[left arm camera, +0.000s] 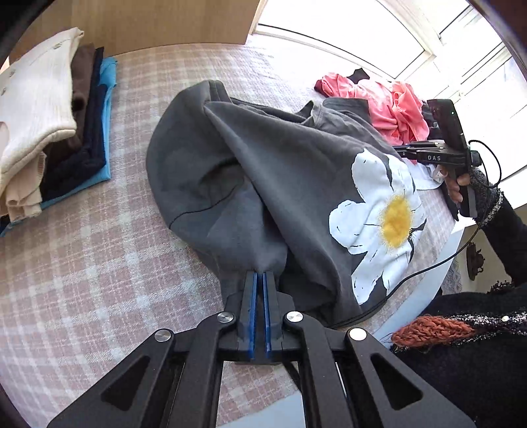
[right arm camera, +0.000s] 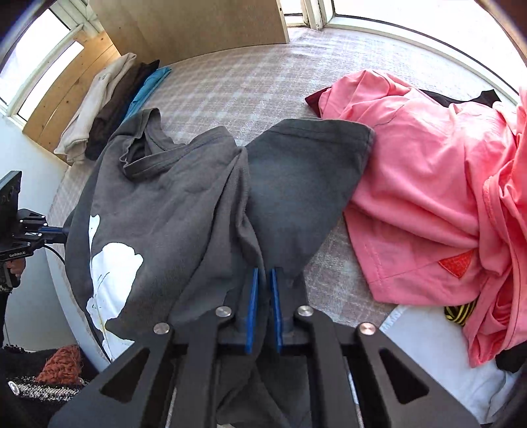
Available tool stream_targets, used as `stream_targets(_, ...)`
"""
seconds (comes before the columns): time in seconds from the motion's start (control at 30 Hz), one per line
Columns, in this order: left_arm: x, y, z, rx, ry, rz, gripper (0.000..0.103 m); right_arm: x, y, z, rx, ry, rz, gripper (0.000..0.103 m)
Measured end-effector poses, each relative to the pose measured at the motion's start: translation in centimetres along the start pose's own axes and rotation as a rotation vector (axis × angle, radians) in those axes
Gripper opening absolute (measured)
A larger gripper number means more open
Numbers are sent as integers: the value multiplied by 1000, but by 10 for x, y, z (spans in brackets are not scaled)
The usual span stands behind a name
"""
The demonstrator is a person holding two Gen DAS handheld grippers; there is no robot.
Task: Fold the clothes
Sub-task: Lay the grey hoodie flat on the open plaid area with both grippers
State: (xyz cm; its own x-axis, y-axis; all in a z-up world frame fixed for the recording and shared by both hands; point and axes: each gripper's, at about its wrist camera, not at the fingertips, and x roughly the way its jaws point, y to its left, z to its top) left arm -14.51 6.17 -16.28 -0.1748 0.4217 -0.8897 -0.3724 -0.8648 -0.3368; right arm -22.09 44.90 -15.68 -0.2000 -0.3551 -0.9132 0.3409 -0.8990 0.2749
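Observation:
A dark grey T-shirt with a large white and yellow flower print lies bunched on the checked bed cover. My left gripper is shut on a fold of its grey cloth near the front edge. My right gripper is shut on another part of the same shirt, near one sleeve, and the cloth drapes over its fingers. The right gripper also shows in the left wrist view, at the shirt's far right side. The left gripper shows at the left edge of the right wrist view.
A stack of folded clothes, cream, brown, navy and blue, lies at the far left of the bed. A heap of pink garments lies to the right. A wooden headboard and windows stand behind.

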Motion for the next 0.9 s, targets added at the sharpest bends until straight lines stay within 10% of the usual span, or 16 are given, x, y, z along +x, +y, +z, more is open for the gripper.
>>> stream_targets(0.2,-78,40,-19,-132,-222,26,0,-33,5,-2,-13,-52,3,5)
stream_targets(0.3,-58,32,-6,-24,-153,113,0,-40,20,-2,-85,-55,5,10)
stream_targets(0.43,-14,2,17,86,-68,85,30,-32,40,2,-171,-17,-49,42)
stream_targets(0.53,19,-16,37,164,-12,149,48,-27,42,4,-174,-1,-50,43)
stream_targets(0.63,52,-20,48,223,84,177,46,-25,38,7,-176,-4,-66,43)
stream_targets(0.73,71,-15,49,213,166,130,5,-25,31,13,-172,-11,-80,46)
stream_targets(0.9,30,-2,46,118,59,42,3,-7,22,27,-190,4,-72,51)
